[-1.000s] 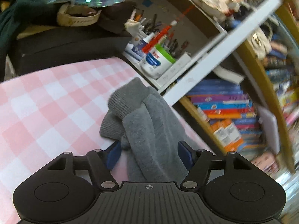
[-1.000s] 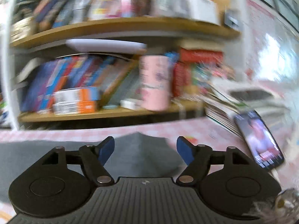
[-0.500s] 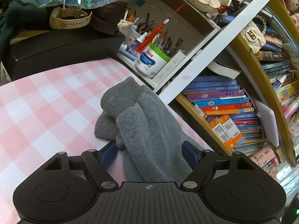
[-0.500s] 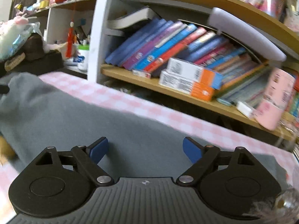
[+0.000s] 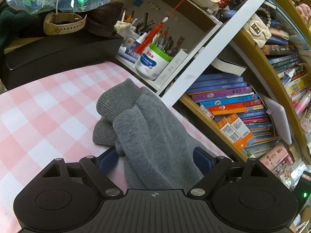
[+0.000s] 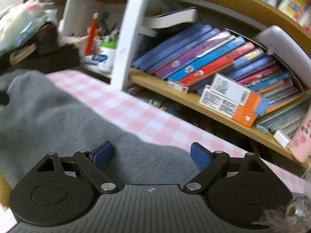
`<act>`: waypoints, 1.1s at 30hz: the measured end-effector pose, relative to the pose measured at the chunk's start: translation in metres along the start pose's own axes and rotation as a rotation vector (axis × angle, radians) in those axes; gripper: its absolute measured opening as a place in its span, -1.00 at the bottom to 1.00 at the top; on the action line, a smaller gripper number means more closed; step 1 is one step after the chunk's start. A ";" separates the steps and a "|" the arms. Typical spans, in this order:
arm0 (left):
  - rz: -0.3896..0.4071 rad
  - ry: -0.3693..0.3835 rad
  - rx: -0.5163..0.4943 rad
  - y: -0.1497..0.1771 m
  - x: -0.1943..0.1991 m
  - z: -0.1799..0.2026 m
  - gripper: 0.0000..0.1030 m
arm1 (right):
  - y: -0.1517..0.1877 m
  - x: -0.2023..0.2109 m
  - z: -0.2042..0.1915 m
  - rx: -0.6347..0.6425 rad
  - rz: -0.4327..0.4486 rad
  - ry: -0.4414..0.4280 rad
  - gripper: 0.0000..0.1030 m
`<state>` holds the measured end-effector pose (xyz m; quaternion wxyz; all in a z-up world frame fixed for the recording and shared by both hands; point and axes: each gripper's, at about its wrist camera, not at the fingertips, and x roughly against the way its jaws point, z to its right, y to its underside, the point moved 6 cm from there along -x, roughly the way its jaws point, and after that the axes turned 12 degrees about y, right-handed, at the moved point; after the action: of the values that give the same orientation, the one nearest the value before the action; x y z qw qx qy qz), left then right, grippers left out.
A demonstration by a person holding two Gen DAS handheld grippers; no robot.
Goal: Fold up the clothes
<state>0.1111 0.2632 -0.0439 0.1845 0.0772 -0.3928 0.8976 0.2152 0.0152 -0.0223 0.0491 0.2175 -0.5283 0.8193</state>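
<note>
A grey sweater lies on the pink checked tablecloth (image 5: 38, 116). In the left wrist view its bunched sleeve (image 5: 147, 134) with ribbed cuffs (image 5: 114, 101) runs between the blue pads of my left gripper (image 5: 155, 160), whose jaws stand wide apart around the cloth without pinching it. In the right wrist view the sweater's flat body (image 6: 58, 120) spreads to the left and under my right gripper (image 6: 151, 155), which is open above the grey fabric near its far edge.
A bookshelf (image 6: 213, 101) packed with leaning books stands right behind the table. A white upright (image 5: 210, 46) divides it from a nook with a pen tub (image 5: 153, 62). A black box (image 5: 58, 56) piled with clutter sits at the table's far left.
The right gripper has swung left from the pink cup and phone toward the sweater and keeps moving over it. The left gripper has barely shifted and stays open around the sleeve.
</note>
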 end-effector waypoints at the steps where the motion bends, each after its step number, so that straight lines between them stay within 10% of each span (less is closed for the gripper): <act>1: 0.001 0.002 0.001 0.000 0.000 0.000 0.70 | 0.002 0.003 -0.003 0.021 0.000 -0.006 0.69; 16: 0.019 -0.006 0.030 -0.002 0.002 -0.005 0.33 | 0.039 0.073 -0.017 0.092 0.019 -0.107 0.68; 23: 0.022 -0.096 -0.123 0.000 0.002 0.014 -0.57 | 0.040 0.072 -0.015 0.052 -0.002 -0.121 0.68; 33: 0.103 -0.050 -0.643 0.021 0.006 0.127 -0.62 | 0.040 0.066 -0.004 -0.049 -0.043 -0.206 0.69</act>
<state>0.0967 0.1588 0.0303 0.1439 0.0170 -0.6640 0.7336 0.1424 -0.0088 -0.0310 0.0174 0.3106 -0.5455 0.7782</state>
